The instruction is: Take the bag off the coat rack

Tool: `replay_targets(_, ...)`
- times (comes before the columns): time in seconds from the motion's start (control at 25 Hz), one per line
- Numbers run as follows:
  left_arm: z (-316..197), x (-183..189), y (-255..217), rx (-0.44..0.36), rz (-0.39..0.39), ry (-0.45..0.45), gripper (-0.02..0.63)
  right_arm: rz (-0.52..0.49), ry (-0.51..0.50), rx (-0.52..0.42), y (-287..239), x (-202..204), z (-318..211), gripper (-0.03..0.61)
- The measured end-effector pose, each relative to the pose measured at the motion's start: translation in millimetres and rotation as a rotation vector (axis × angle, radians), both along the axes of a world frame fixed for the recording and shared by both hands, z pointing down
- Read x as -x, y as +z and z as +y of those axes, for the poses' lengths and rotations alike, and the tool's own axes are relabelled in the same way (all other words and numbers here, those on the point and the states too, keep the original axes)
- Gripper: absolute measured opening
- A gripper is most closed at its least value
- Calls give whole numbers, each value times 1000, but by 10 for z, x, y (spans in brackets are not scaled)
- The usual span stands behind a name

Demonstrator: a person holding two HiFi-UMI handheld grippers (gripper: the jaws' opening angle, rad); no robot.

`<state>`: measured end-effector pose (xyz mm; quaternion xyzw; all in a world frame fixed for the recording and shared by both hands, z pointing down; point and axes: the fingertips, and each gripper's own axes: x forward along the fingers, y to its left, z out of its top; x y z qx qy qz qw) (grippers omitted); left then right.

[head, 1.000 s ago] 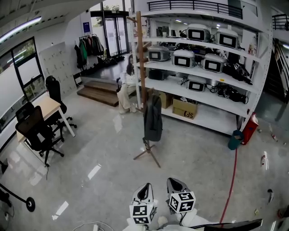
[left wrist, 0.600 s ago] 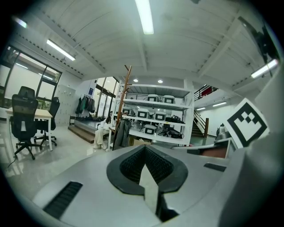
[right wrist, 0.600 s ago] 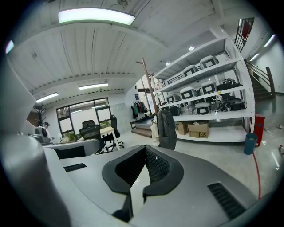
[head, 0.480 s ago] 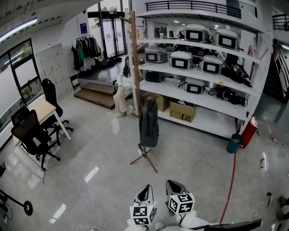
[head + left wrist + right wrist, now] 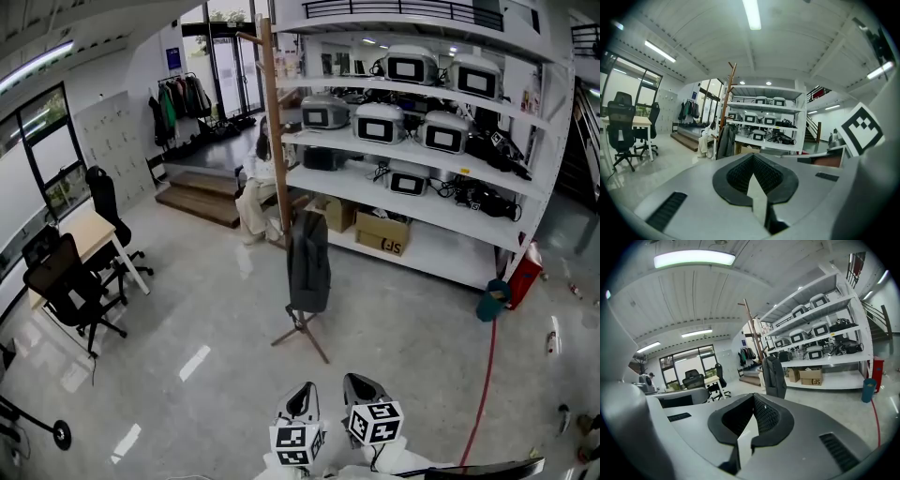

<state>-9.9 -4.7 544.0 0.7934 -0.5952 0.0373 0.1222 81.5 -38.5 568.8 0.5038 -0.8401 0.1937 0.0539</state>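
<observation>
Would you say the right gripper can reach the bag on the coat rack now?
Probably not yet: the bag hangs far across open floor from the right gripper, though nothing blocks it.

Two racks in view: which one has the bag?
The tall wooden coat rack in front of the shelves; a dark bag hangs low on it. The far rail by the doors holds hanging clothes.
</observation>
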Motion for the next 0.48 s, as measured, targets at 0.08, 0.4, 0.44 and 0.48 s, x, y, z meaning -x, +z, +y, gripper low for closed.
replay_targets(0.08, -64, -6, 22, 6, -3, 4, 0, -8, 0, 6, 27, 2, -59, 11)
replay_targets(0.4, -255, 7, 42, 11, -3, 7, 0, -22, 2, 19, 70, 13, -210, 11)
replay_targets(0.44, -277, 5, 30, 9, -2, 7, 0, -25, 4, 23, 76, 9, -227, 11)
replay_targets(0.48, -295, 4, 15, 6, -3, 7, 0, -28, 5, 27, 80, 11, -242, 11)
